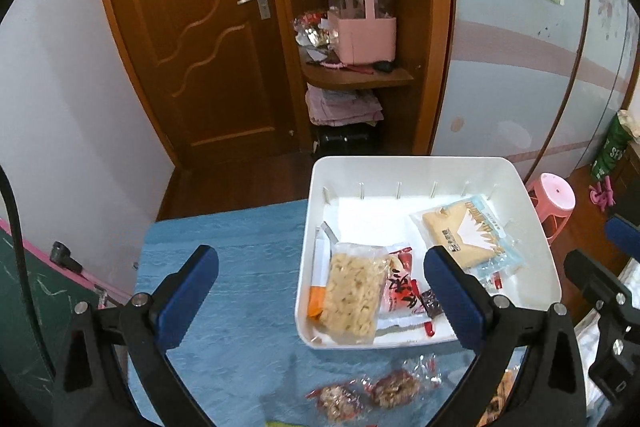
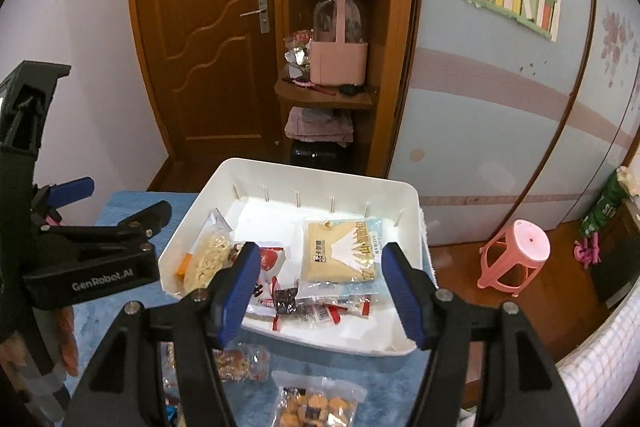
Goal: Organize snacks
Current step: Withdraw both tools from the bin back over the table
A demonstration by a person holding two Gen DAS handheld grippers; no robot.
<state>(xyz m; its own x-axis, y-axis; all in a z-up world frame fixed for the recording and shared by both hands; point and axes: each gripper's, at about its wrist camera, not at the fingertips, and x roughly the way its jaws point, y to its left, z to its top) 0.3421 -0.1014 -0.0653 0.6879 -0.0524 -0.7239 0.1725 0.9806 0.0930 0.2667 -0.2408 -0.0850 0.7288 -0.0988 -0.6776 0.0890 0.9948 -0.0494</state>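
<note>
A white bin [image 1: 532, 211] [image 2: 408, 227] stands on the blue table [image 1: 240, 267]. It holds a clear pack of yellow puffs [image 1: 354, 297] [image 2: 206, 261], a red and white packet [image 1: 402, 287], a blue and white pastry pack [image 1: 476, 235] [image 2: 344, 251] and small dark sweets [image 2: 288, 301]. Two wrapped brown candies [image 1: 364, 393] and a bag of round biscuits [image 2: 314, 407] lie on the table in front of the bin. My left gripper [image 1: 320, 291] is open and empty above the bin's near left corner. My right gripper [image 2: 320, 291] is open and empty above the bin's near side.
Beyond the table are a wooden door [image 1: 192, 27], a corner shelf with a pink basket [image 1: 366, 35], and a blue wardrobe [image 1: 520, 75]. A pink stool [image 2: 516, 255] stands on the floor to the right. A green board [image 1: 24, 291] leans at the left.
</note>
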